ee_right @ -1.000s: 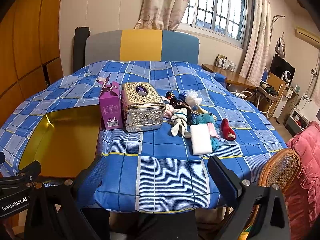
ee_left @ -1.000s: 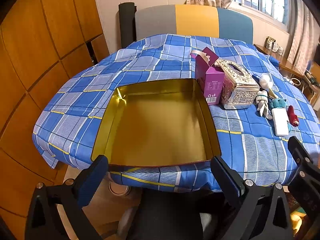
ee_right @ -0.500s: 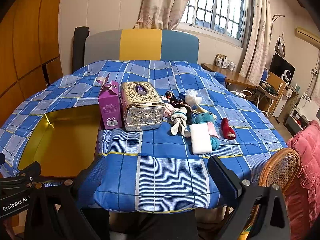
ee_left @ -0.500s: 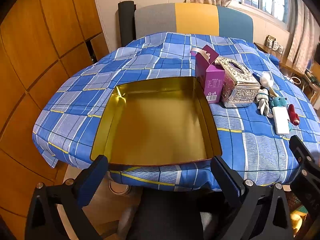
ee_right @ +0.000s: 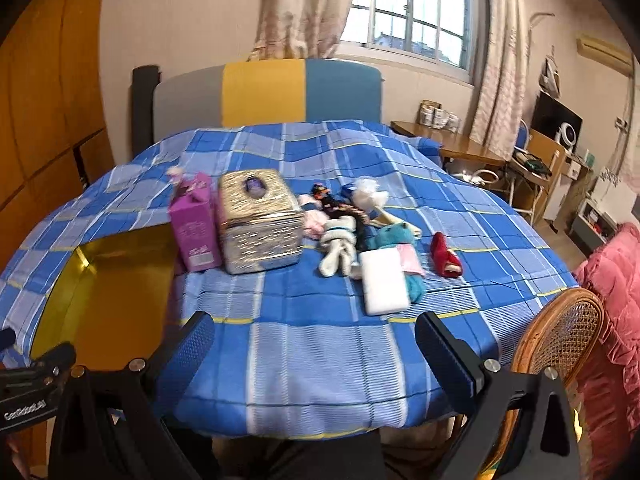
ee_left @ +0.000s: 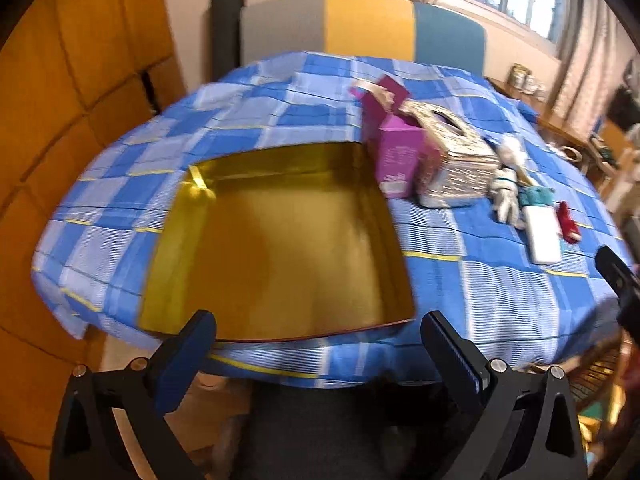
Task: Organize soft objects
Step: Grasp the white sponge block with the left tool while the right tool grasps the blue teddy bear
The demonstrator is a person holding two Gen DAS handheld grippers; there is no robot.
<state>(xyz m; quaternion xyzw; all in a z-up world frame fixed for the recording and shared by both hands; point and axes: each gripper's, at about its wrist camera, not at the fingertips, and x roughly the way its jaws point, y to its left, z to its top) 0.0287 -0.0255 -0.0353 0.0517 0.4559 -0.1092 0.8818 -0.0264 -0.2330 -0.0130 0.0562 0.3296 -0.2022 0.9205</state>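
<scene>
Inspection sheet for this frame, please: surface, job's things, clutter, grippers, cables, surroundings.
Surface: blue checked tablecloth covers the table.
Job's things: gold tin tray, nothing in it; soft toys in a loose pile, white plush, teal plush, red plush; white pad lies partly over the pile.
Clutter: purple carton and silver tissue box side by side.
Grippers: left hand-held gripper and right hand-held gripper both open, holding nothing.
Cables: nothing seen on the table.
Surroundings: wicker chair, window, side desk.
</scene>
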